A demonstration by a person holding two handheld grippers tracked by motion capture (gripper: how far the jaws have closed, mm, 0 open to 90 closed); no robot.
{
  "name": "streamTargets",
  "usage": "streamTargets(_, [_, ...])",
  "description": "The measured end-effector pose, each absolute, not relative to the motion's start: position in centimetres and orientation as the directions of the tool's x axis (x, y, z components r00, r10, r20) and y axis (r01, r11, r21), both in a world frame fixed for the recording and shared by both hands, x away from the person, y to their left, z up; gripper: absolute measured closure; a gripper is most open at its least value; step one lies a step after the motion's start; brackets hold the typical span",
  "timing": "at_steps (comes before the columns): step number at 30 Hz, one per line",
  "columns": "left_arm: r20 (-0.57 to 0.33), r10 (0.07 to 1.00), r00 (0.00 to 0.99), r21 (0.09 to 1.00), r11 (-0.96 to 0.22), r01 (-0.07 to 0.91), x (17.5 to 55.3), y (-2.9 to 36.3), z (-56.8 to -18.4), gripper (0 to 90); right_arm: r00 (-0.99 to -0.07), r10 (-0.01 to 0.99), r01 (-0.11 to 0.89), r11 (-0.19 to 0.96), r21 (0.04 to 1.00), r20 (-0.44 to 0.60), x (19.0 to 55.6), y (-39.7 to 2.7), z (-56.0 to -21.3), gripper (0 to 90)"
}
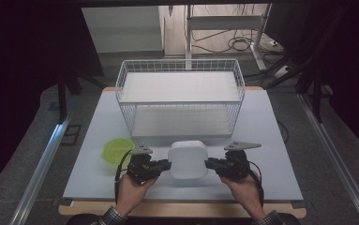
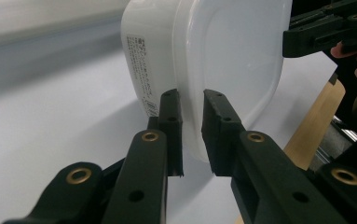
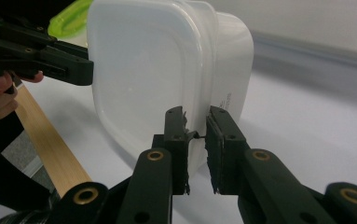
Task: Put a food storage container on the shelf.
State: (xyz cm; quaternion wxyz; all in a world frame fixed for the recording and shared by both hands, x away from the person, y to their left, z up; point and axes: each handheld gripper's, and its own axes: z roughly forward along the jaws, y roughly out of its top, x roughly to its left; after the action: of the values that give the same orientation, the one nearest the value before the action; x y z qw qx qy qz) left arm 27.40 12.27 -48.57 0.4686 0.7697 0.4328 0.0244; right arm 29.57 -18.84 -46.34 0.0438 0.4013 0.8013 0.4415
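White lidded container [image 1: 188,159] gripped from both sides near the table's [image 1: 271,140] front edge.
A wire basket [image 1: 180,101] stands behind it, a green lid [image 1: 116,151] at its left; left gripper [image 1: 168,165] and right gripper [image 1: 207,163] each clamp its rim.

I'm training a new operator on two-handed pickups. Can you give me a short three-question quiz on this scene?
1. True or false: both grippers pinch the rim of the white lidded box.
2. What lies on the table left of the left gripper? A) a green lid B) a red cup C) a spoon
3. What stands behind the box, farther from the person?

Key:
1. True: the left gripper and the right gripper each clamp an opposite edge.
2. A, the green lid.
3. A white wire basket.
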Motion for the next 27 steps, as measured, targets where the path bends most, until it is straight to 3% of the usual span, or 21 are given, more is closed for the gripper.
streamTargets(11, [-0.337,0.693,0.638,0.786,-0.166,0.596,28.0,12.6,-46.4,79.2,-0.686,0.665,0.574,0.247,0.781,0.294,30.4,-19.0,-45.2,78.8])
streamTargets(27, [-0.253,0.713,0.654,0.846,-0.165,0.508,29.1,13.6,-41.3,79.4,-0.720,0.647,0.488,0.214,0.846,0.251,32.1,-18.0,-40.8,78.6])
